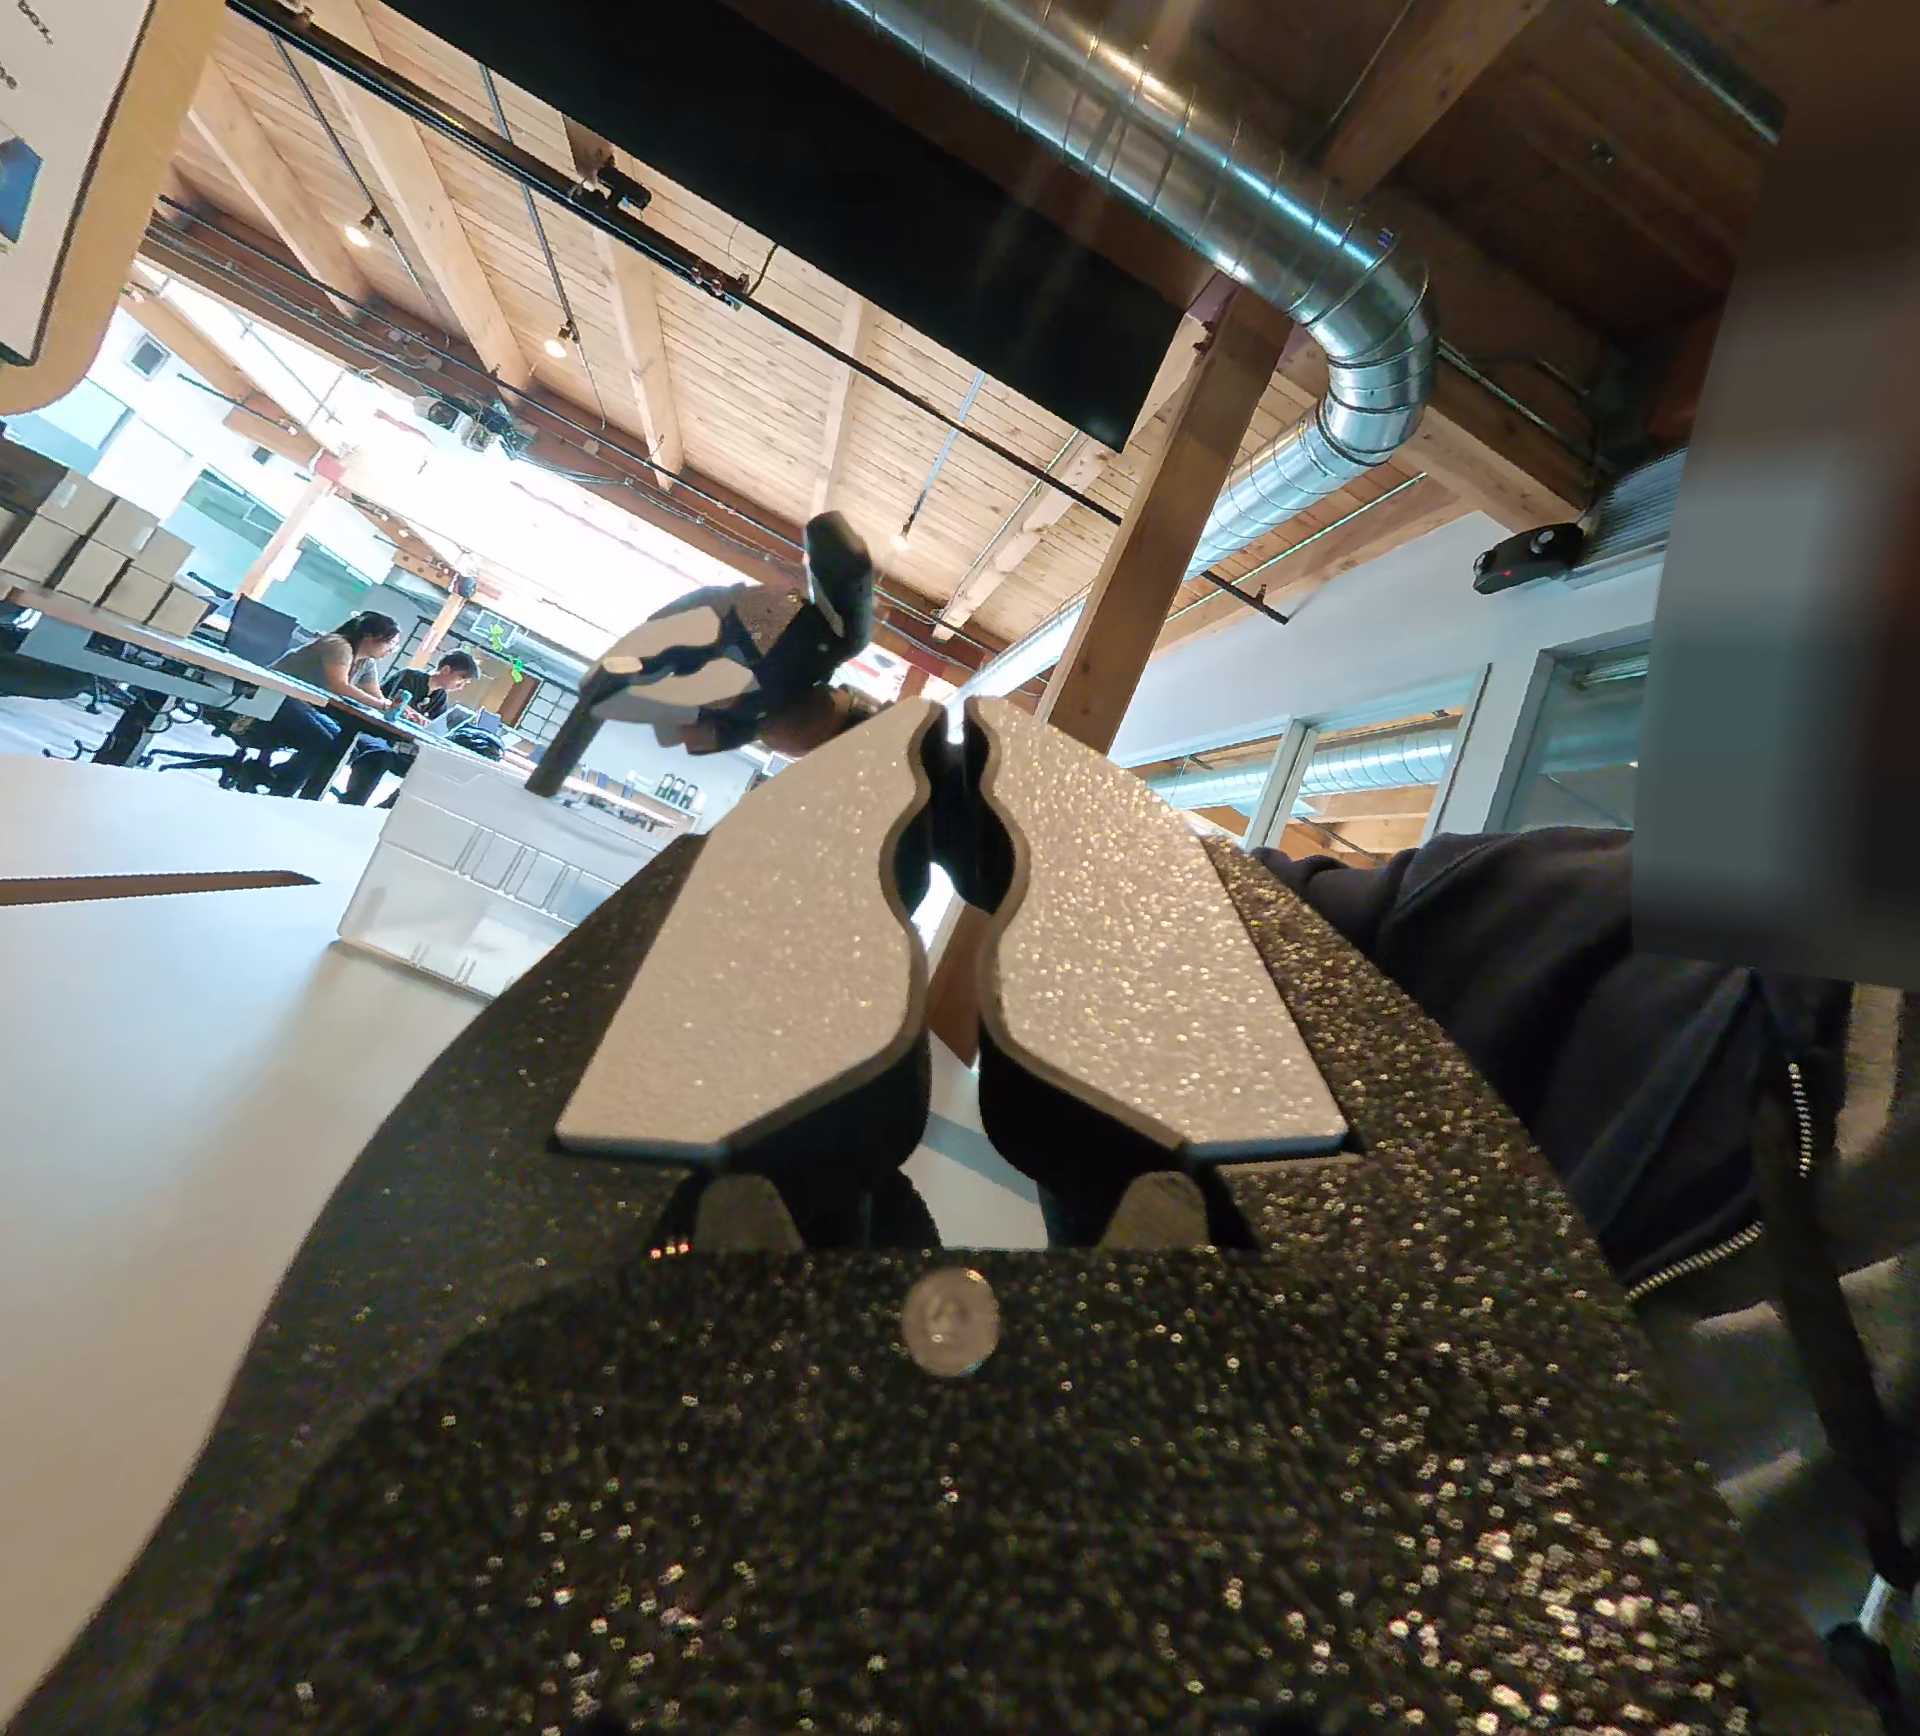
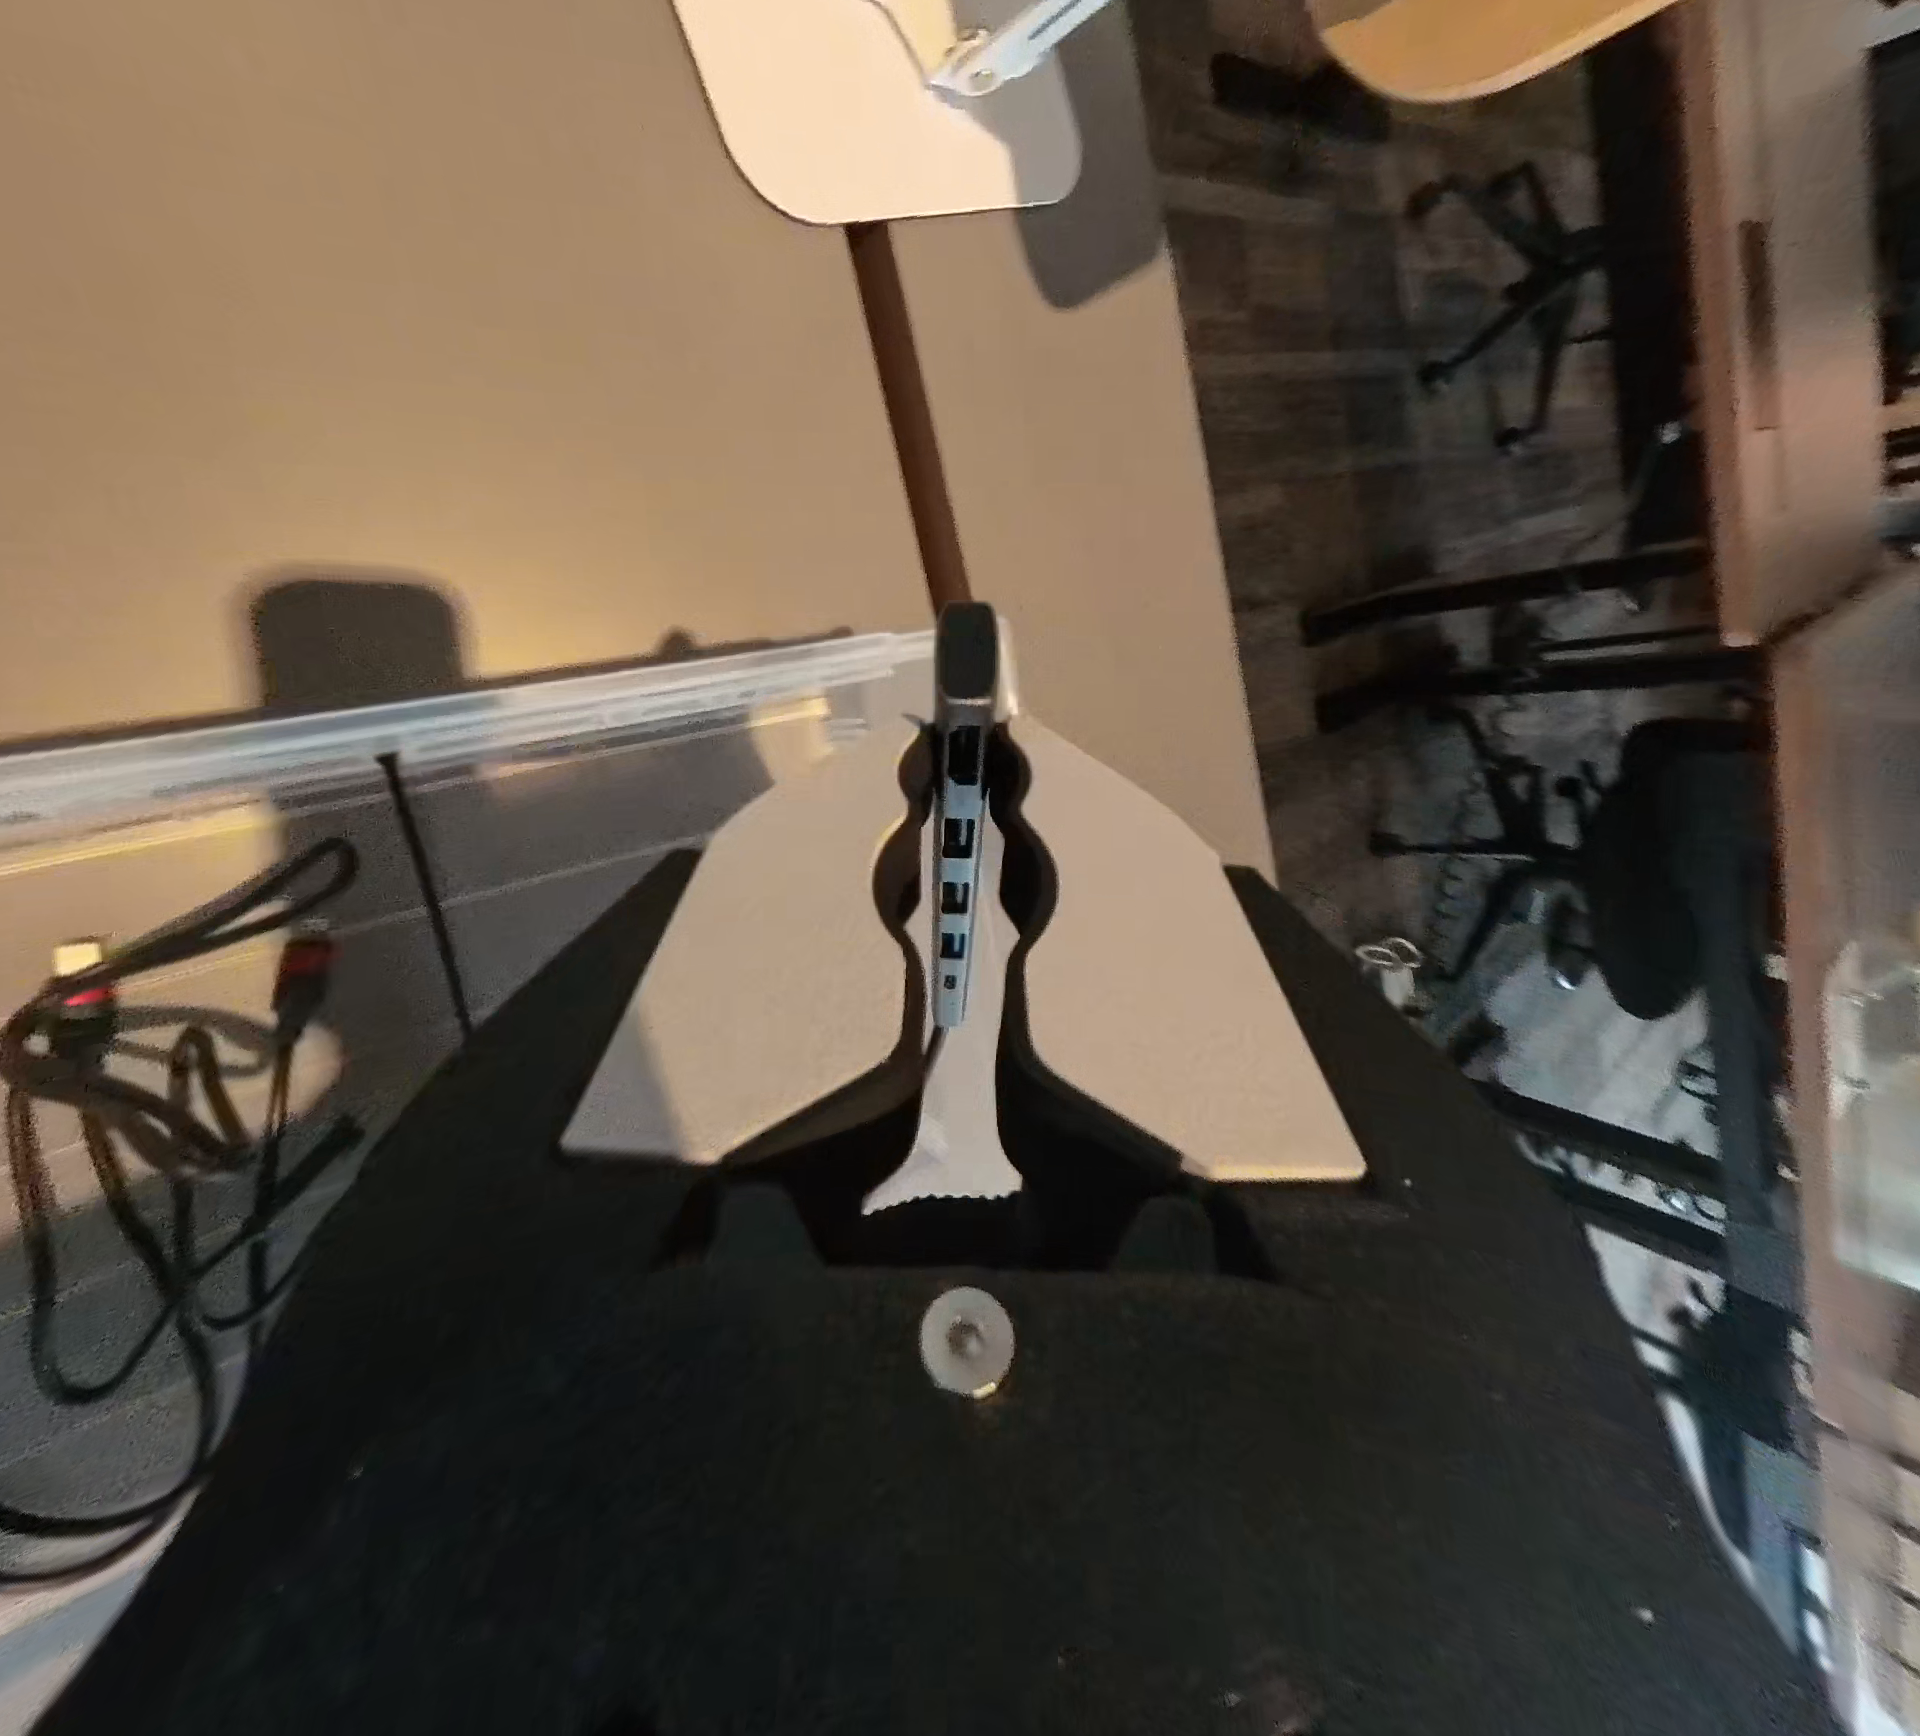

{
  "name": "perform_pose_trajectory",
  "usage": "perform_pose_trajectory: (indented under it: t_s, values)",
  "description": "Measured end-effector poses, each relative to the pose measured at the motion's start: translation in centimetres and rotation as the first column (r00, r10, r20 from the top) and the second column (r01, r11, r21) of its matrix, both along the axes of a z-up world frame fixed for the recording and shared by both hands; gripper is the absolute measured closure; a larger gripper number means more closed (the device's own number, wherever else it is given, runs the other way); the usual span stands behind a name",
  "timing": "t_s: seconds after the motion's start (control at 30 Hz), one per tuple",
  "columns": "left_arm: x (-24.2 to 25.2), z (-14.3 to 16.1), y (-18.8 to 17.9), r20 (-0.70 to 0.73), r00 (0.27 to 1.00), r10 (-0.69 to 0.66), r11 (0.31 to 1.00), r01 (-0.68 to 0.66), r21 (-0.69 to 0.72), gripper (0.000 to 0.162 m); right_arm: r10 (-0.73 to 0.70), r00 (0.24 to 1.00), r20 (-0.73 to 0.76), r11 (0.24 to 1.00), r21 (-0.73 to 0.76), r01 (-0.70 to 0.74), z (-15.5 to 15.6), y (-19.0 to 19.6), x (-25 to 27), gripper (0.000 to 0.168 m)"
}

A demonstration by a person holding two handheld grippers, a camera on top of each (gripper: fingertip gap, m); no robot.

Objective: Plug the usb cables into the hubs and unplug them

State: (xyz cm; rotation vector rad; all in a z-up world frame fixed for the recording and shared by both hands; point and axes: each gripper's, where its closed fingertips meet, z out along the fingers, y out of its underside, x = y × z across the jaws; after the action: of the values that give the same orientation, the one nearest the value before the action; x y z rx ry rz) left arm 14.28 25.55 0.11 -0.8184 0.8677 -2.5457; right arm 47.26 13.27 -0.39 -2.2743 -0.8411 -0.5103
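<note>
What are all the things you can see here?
USB hub: one, silver with a black end, in the right tool.
cables: one tangled bundle, black with red-banded plugs, lower left.
bin: one, clear, just past the cables.
table: one, white, left.
box: one, brown and white, upper left.
duct: one, silver, overhead.
people: two, at a far desk.
sleeve: one, dark, right.
left tool: black-grey, shut.
right tool: black-grey, shut on the hub.

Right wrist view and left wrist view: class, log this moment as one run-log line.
right gripper: shut on USB hub, ports showing | left gripper: shut, empty | cables: loose on table, unplugged
</note>
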Motion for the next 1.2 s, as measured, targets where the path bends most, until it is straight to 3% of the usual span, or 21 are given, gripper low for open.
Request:
perform_pose_trajectory:
  t_s: [0.27,0.43,0.9,1.1,1.2]
  values:
    - [-0.1,0.0,0.3,0.002,1.0,-0.003,1.0,0.003,-0.016,0.162,0.058,0.997,-0.059,0.986,-0.153,-0.067,-6.4,1.7,0.2,0.159]
    - [-0.1,0.0,0.4,0.003,1.0,-0.009,1.0,0.009,-0.027,0.162,0.052,0.985,-0.165,0.978,-0.19,-0.083,-7.6,1.5,0.5,0.159]
    - [-0.1,0.0,0.4,0.003,1.0,-0.018,0.999,0.018,-0.027,0.162,0.02,0.997,0.075,0.937,-0.348,0.008,-8.7,-0.2,3.1,0.157]
    - [-0.2,0.0,0.5,0.005,1.0,-0.009,1.0,0.009,-0.029,0.162,-0.064,0.996,-0.055,0.939,-0.343,0.041,-8.2,0.1,2.3,0.117]
    - [-0.1,0.0,0.4,0.004,1.0,-0.013,1.0,0.013,-0.024,0.162,-0.094,0.993,-0.07,0.95,-0.305,0.068,-6.8,0.0,2.6,0.114]
